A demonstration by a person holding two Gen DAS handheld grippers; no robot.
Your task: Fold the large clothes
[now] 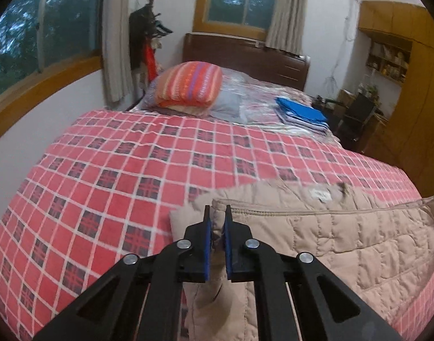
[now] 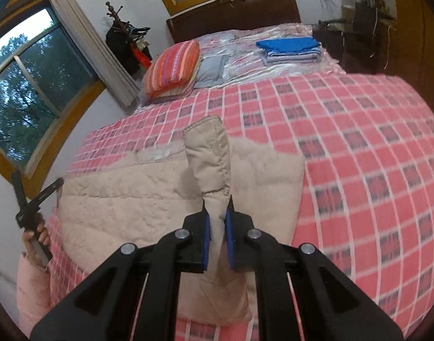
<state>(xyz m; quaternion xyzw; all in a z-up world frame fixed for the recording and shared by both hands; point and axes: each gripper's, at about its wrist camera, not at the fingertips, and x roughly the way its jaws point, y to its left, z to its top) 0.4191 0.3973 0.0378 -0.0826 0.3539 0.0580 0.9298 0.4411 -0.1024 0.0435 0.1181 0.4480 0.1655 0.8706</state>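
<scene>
A beige quilted jacket (image 1: 344,236) lies spread on the near part of the bed. My left gripper (image 1: 217,213) is shut on the jacket's left edge, with fabric pinched between the blue pads. In the right wrist view the same jacket (image 2: 117,199) shows, and my right gripper (image 2: 217,203) is shut on a raised fold of it that stands up between the fingers (image 2: 206,227). The left gripper's handle (image 2: 32,213) appears at the far left, held by a hand (image 2: 39,236).
A red plaid bedspread (image 1: 117,156) covers the bed. A striped orange pillow (image 1: 188,83) and a stack of folded blue clothes (image 1: 302,113) sit near the headboard. Windows and a coat rack (image 1: 151,28) stand at the left, wooden cabinets (image 1: 410,71) at the right.
</scene>
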